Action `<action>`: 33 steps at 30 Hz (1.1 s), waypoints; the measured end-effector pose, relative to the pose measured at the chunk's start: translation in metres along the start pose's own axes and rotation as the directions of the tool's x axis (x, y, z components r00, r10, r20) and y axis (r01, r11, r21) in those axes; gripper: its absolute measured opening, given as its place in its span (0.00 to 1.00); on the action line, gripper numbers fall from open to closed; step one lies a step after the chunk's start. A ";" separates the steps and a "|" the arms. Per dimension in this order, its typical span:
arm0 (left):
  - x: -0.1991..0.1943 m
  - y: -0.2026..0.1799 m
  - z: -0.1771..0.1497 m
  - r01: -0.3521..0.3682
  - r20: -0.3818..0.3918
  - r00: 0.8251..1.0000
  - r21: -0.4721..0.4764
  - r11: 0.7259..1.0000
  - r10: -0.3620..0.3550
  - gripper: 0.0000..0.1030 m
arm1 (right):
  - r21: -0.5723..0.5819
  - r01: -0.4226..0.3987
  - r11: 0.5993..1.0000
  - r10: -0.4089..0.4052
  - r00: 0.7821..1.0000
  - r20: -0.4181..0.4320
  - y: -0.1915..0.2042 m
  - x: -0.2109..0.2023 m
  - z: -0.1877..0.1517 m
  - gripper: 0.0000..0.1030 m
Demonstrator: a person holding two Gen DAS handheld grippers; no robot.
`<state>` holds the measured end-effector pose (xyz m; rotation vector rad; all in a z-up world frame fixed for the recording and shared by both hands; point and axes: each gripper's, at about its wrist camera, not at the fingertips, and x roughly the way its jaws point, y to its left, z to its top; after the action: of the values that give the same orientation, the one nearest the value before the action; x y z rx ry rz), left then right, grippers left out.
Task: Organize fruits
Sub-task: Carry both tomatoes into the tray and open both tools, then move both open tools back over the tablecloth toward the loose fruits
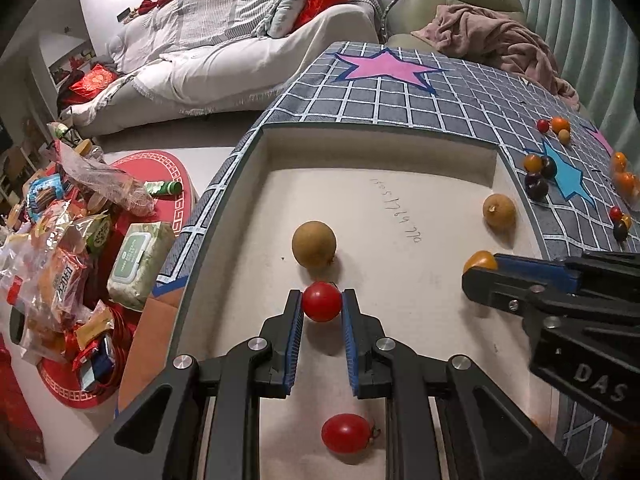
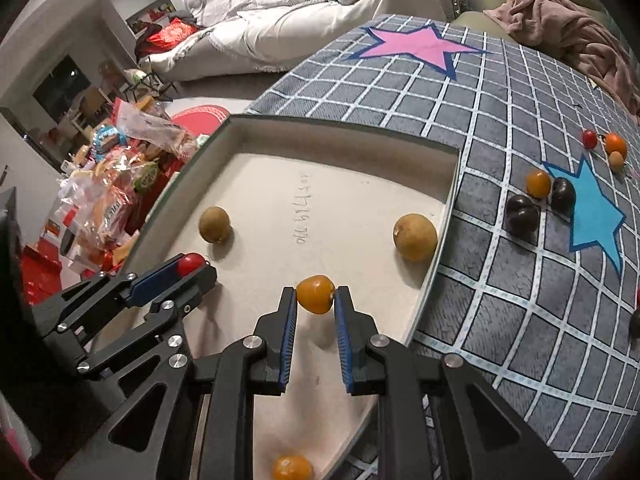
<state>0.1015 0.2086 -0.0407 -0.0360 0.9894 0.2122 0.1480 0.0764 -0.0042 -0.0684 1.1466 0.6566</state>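
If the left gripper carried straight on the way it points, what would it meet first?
Probably the brown round fruit just beyond the red tomato held by the left gripper, though depth is unclear.

The right gripper covers most of the orange fruit in the left view — only its top left shows, and the gripper's body runs off the right edge. In the right view the left gripper hides the lower part of the red tomato. A second orange fruit is cut by the bottom edge there. A dark fruit is clipped at the right edge — its kind cannot be told. The writing on the tray is too faint to read. The snack packets are a blurred heap, labels illegible.
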 end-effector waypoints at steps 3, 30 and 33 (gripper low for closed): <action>0.003 -0.002 0.000 -0.002 -0.021 1.000 0.006 1.000 0.003 0.20 | 0.000 -0.002 1.000 0.002 1.000 -0.004 -0.001 0.003 -0.001 0.20; -0.041 -0.010 0.007 0.007 0.049 0.999 0.023 1.000 -0.008 0.90 | 0.088 -0.096 0.991 0.083 0.986 0.146 -0.026 -0.070 -0.009 1.00; -0.055 -0.021 0.011 0.023 0.072 0.997 0.047 0.999 -0.027 0.90 | 0.128 -0.087 0.988 0.065 0.984 0.166 -0.045 -0.085 -0.016 1.00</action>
<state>0.0858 0.1801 0.0099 0.0016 0.9203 0.1667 0.1372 -0.0038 0.0497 0.1422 1.0376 0.6390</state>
